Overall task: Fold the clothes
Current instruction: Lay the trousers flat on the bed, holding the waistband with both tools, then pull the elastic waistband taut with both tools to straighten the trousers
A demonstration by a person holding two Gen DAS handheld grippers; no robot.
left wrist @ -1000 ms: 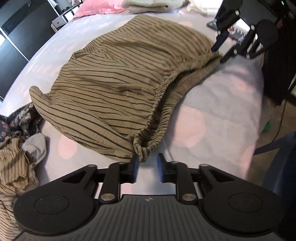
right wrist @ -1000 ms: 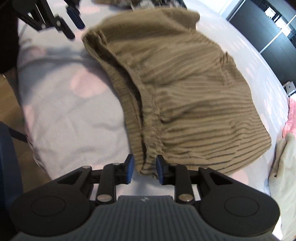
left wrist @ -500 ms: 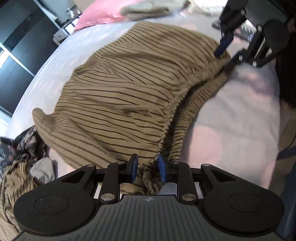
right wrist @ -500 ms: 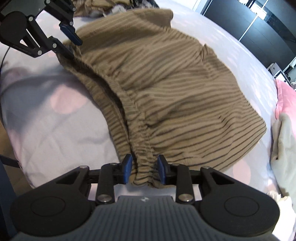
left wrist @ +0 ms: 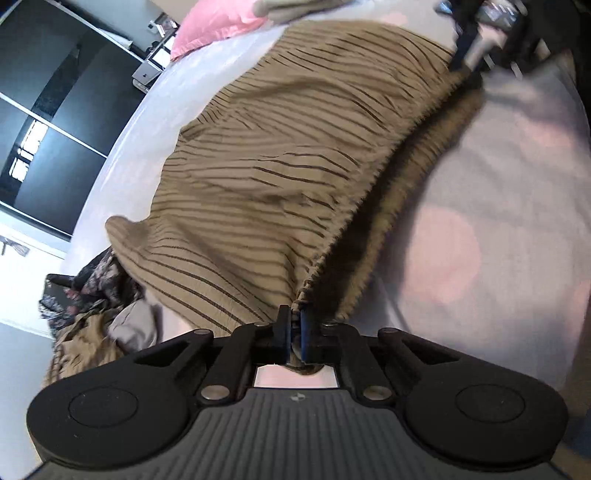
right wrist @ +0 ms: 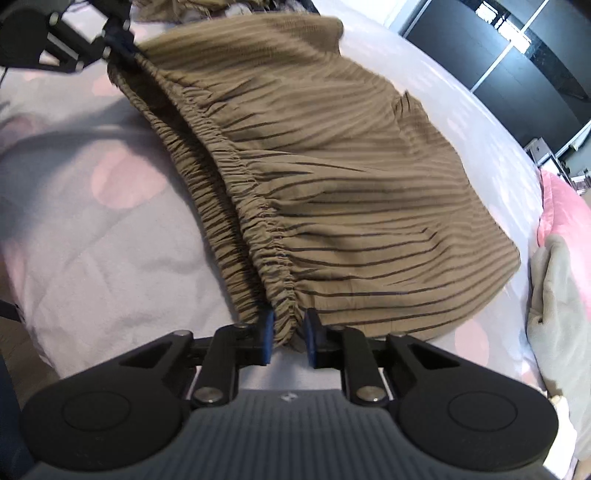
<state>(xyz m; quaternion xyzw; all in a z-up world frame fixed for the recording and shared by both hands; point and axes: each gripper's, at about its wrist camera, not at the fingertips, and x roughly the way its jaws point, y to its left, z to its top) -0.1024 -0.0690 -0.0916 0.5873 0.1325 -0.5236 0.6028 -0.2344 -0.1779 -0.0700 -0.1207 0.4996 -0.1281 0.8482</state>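
Dark wardrobe doors [left wrist: 48, 155] close off the far side of the room, and ahead of both tools spreads the bed [right wrist: 92, 236], pale lilac with pink spots. One striped garment [right wrist: 351, 192], tan with thin dark lines, lies spread across it, its gathered elastic waistband running from one tool to the other along the near edge.

Beyond the left tool [left wrist: 293, 328], off to its left, sits one heap of unfolded clothes [left wrist: 85, 302]. Past the far end of the garment is one pink pillow [left wrist: 218, 26], and to the right of the right tool [right wrist: 289, 334] lies one pale folded piece [right wrist: 557, 314].

Two tools are at work. The left one has its jaws nearly shut, pinching one end of the waistband tight between them. The right one has the other end bunched between its jaws, which are closing; the pads look to be pressing the gathered cloth already, though a gap remains.

By my reading this is the taking-hold step, before any fold is made. Next I would expect both ends to be lifted together and carried over the far part of the garment, which calls for a firm hold on both layers of waistband and even tension between the two hands
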